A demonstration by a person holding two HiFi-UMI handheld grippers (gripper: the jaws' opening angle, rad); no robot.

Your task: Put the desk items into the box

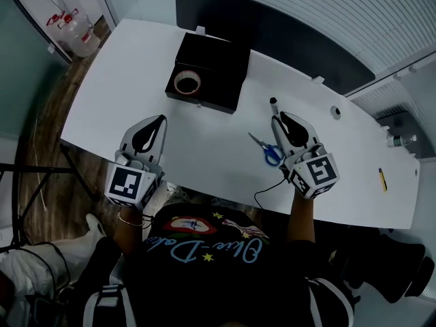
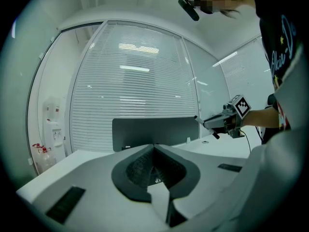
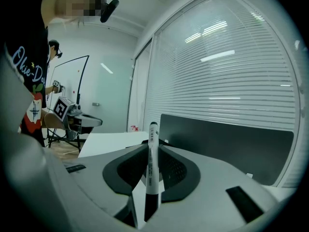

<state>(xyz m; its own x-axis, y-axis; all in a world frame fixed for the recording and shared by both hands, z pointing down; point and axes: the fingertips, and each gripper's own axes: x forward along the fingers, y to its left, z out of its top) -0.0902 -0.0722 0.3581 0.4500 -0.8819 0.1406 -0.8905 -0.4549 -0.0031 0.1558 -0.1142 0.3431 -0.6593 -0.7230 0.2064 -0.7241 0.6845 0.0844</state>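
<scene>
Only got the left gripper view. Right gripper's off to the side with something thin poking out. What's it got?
Observer: A black-and-white marker, pinched upright in the jaws of the right gripper.
Operator: Box? Not in my view.
Observer: The black box sits at the far side of the desk, with a roll of tape already in it.
Operator: Anything loose on the desk?
Observer: Blue-handled scissors lie on the desk beside the right gripper.
</scene>
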